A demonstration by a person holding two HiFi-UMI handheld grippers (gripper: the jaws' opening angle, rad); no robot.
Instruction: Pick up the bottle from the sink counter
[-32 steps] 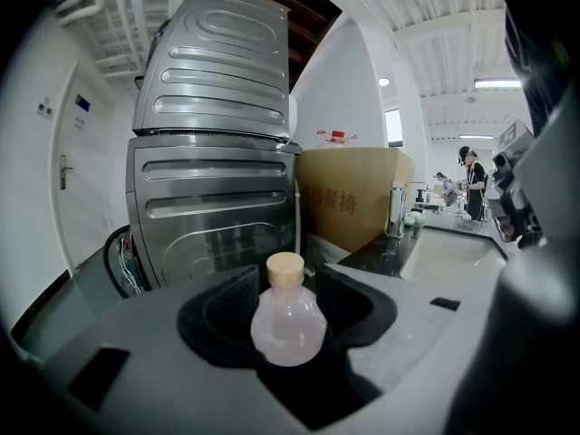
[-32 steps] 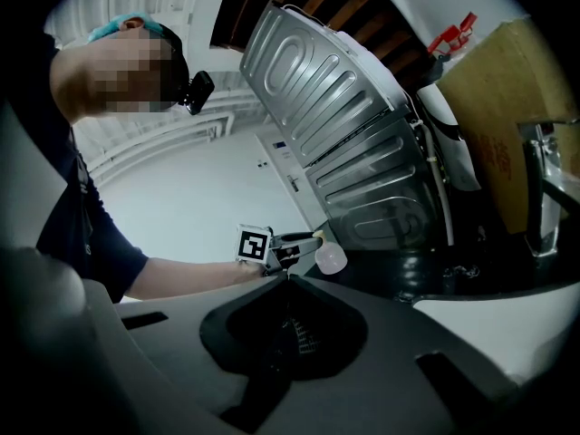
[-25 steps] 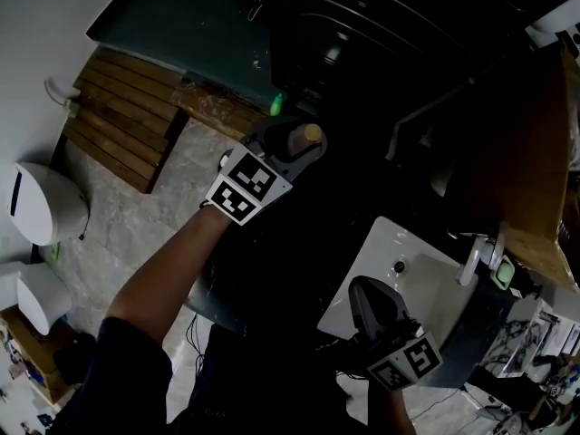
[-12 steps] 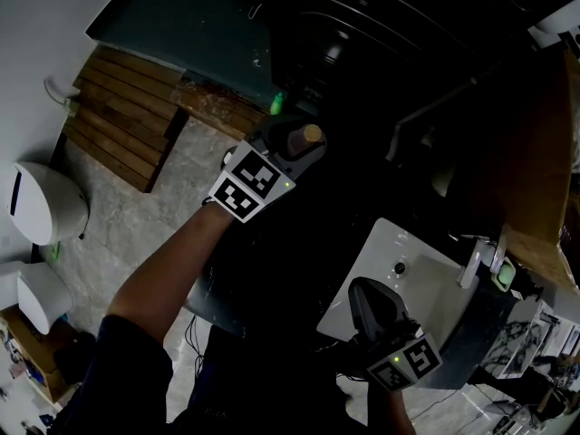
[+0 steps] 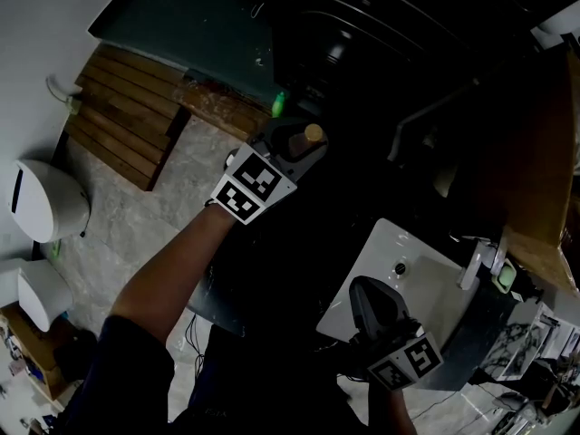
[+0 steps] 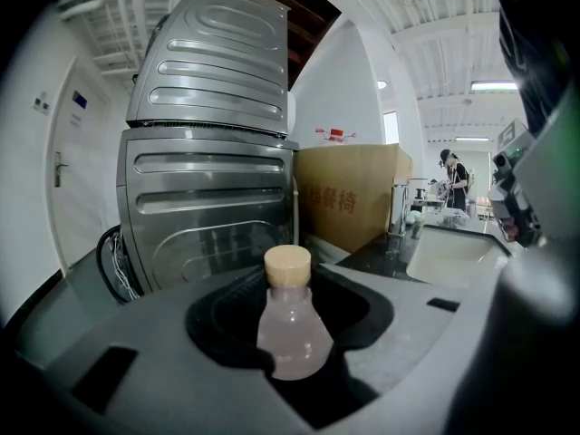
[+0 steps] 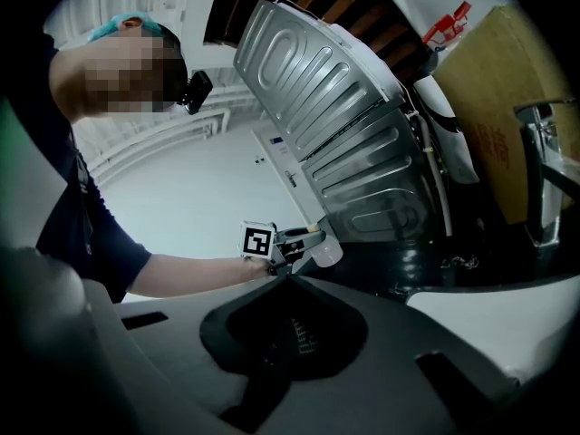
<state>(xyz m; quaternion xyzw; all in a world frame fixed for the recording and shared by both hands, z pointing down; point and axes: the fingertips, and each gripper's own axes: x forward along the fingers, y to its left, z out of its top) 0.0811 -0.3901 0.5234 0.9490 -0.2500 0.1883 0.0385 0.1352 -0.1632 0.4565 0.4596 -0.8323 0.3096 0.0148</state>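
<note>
A small clear bottle (image 5: 308, 136) with a tan cap stands upright between the jaws of my left gripper (image 5: 292, 141). In the left gripper view the bottle (image 6: 292, 329) fills the gap and the left gripper (image 6: 290, 288) has just been closing; its pads lie against the bottle's sides. The bottle's base is hidden. The right gripper view shows the bottle (image 7: 324, 250) at the tip of the left gripper (image 7: 294, 243), above the dark counter. My right gripper (image 5: 367, 293) hangs over the white sink's near edge, shut and empty, its jaws meeting at a point (image 7: 276, 279).
A white sink (image 5: 426, 284) with a faucet (image 5: 471, 265) lies at the right. A ribbed metal appliance (image 6: 208, 152) and a cardboard box (image 6: 353, 202) stand behind the bottle. A wooden slatted mat (image 5: 122, 120) and a white toilet (image 5: 45, 202) are on the floor at the left.
</note>
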